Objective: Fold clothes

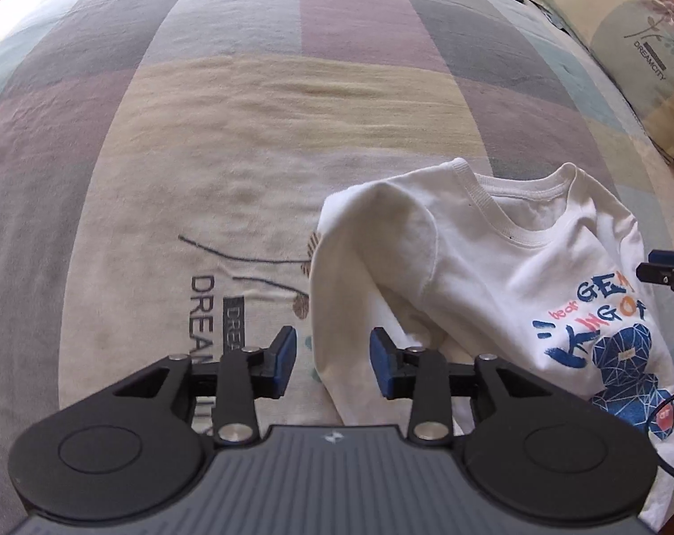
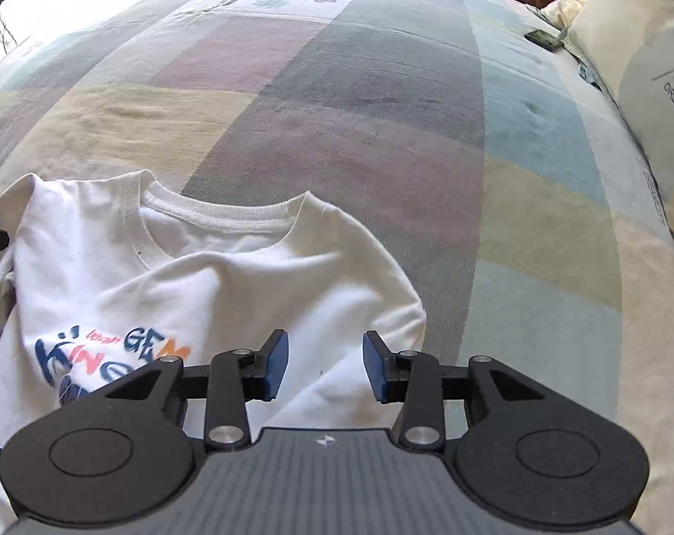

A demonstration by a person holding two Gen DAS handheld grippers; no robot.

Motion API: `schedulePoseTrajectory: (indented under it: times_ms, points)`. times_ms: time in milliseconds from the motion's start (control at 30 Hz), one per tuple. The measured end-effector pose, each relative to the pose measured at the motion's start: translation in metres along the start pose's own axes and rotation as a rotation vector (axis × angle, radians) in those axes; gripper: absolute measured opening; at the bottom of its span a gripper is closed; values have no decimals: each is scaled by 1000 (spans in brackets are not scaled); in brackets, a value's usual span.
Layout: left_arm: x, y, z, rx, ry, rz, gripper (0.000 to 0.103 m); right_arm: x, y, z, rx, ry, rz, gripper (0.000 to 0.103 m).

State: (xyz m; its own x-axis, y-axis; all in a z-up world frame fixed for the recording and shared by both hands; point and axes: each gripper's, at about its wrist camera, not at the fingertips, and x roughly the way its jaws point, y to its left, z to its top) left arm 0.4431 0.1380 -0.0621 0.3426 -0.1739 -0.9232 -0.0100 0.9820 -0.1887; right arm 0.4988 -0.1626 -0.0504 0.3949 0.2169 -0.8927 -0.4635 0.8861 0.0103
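Observation:
A white long-sleeved shirt (image 1: 493,267) with a blue and orange print lies face up on the bed, collar pointing away from me. Its left sleeve (image 1: 355,294) is folded in over the body. My left gripper (image 1: 333,363) is open and hovers over that sleeve's lower part, with nothing between its blue pads. In the right wrist view the same shirt (image 2: 230,276) fills the lower left. My right gripper (image 2: 326,365) is open above the shirt's right side, empty. The tip of the right gripper (image 1: 669,274) shows at the far right edge of the left wrist view.
The bed is covered by a pastel patchwork sheet (image 1: 270,111) printed with flowers and "DREAMCITY". A matching pillow (image 2: 649,71) lies at the far right. A small dark object (image 2: 544,39) rests on the sheet near the pillow. A black cable (image 1: 667,419) hangs at the right.

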Motion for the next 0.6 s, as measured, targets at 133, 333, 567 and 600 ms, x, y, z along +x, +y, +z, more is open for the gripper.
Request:
schedulePoseTrajectory:
  times_ms: [133, 333, 567, 600]
  points:
    - [-6, 8, -39, -104, 56, -48, 39, -15, 4, -28, 52, 36, 11, 46]
    - [-8, 1, -82, -157, 96, -75, 39, -32, 6, -61, 111, 83, 30, 46]
    - [-19, -28, -91, 6, 83, -50, 41, -48, -2, -107, 274, 156, 75, 48]
    - [-21, -32, -92, 31, 81, -46, 41, -48, -4, -115, 316, 168, 101, 49]
